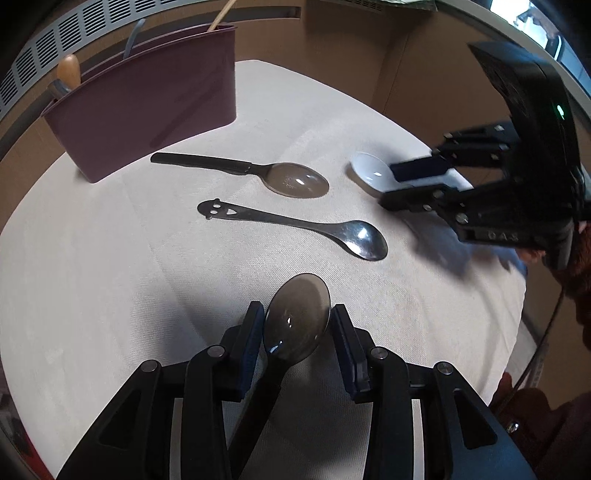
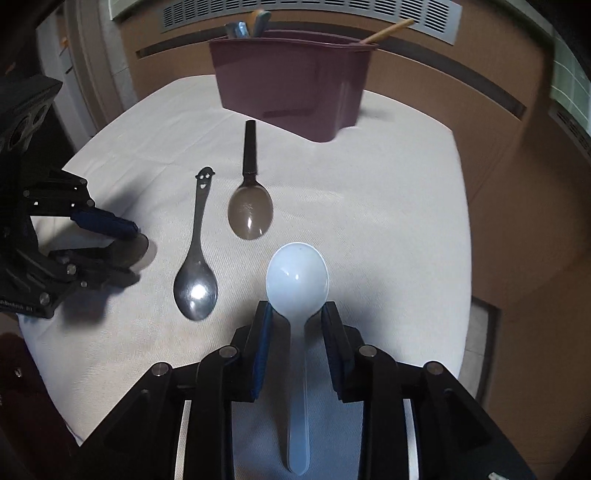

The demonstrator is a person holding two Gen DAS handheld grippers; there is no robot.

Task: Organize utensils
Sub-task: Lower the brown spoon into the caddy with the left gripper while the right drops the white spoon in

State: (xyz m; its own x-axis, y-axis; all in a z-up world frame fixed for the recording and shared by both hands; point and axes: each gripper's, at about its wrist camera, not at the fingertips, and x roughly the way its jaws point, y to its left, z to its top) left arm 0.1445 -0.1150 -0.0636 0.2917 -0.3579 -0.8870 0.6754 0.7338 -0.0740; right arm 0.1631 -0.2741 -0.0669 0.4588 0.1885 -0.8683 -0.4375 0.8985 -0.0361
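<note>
Utensils to be sorted: a maroon plastic caddy point(image 2: 295, 81), already stocked with handles, is stood at the cloth's far edge as the likely destination. A smiley-handled steel spoon point(image 1: 295, 227) and a black-handled smoky spoon point(image 1: 255, 173) are laid between. The left gripper point(image 1: 297, 314) is set wide open around a smoky translucent spoon's point(image 1: 297, 314) bowl, the right gripper point(image 2: 297, 314) likewise around a white plastic spoon's point(image 2: 297, 275) neck, neither gripped, apparently for simultaneous pickup.

A home dining spot: a cloth-covered surface point(image 2: 369, 221) laid with spoons point(image 2: 195, 284), a maroon utensil holder point(image 2: 291, 85) at 12 o'clock, a vented radiator cover point(image 2: 314, 11) behind.
</note>
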